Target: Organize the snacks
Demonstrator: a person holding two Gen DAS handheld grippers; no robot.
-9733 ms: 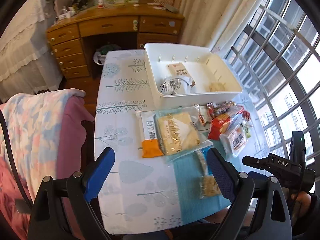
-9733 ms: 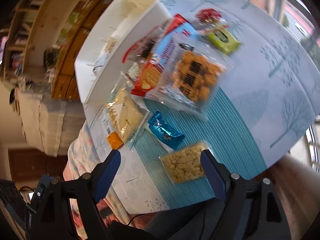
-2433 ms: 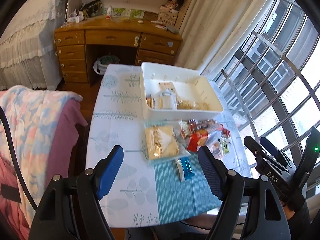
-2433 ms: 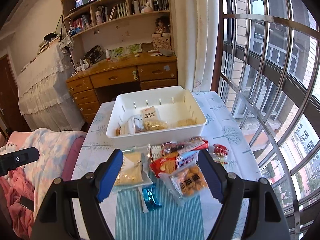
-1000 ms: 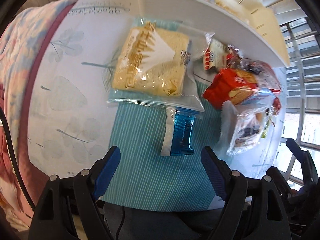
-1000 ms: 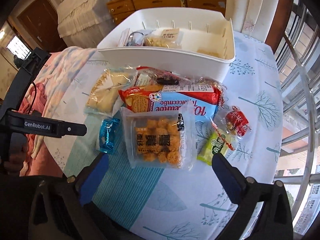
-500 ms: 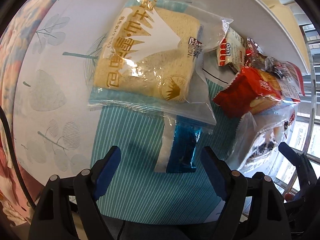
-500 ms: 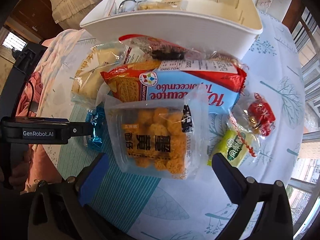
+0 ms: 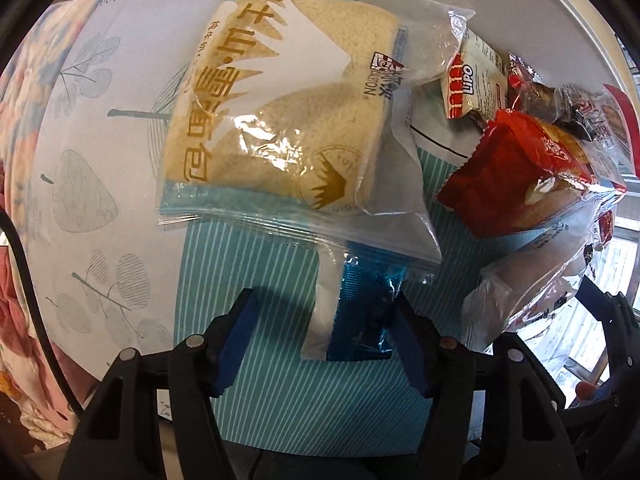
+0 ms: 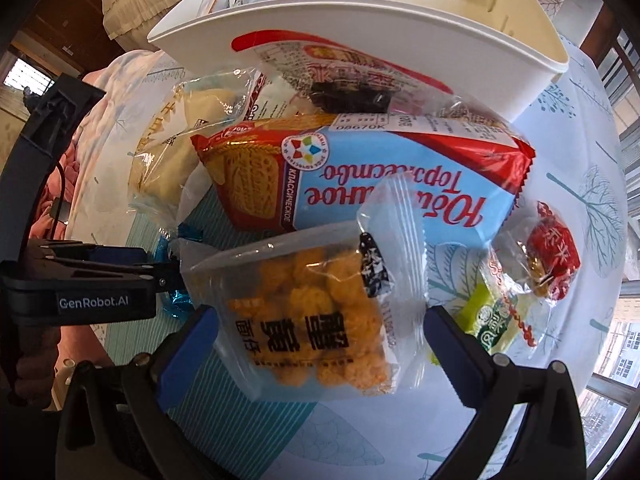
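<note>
A blue foil snack packet (image 9: 360, 312) lies on the teal striped mat (image 9: 260, 280), its top edge tucked under the sliced bread bag (image 9: 280, 120). My left gripper (image 9: 324, 340) points straight down over it, jaws closing. The packet is between the pads: the right pad is at its edge, the left pad is still apart. A clear bag of orange puffs (image 10: 316, 320) lies between the wide-set fingers of my right gripper (image 10: 320, 356), which is open. In the right wrist view the left gripper (image 10: 160, 272) is at the left, by the blue packet (image 10: 176, 300).
The white bin (image 10: 360, 28), with some snacks inside, stands behind the pile. A red and blue biscuit pack (image 10: 360, 184), a red candy (image 10: 552, 248), a green packet (image 10: 492, 320) and a small Lipo pack (image 9: 476, 80) lie around. A pink blanket (image 9: 16, 120) borders the table's left edge.
Both grippers have sunk closer to the table. The left jaws have narrowed around the blue packet. The right fingers now straddle the puff bag at unchanged width.
</note>
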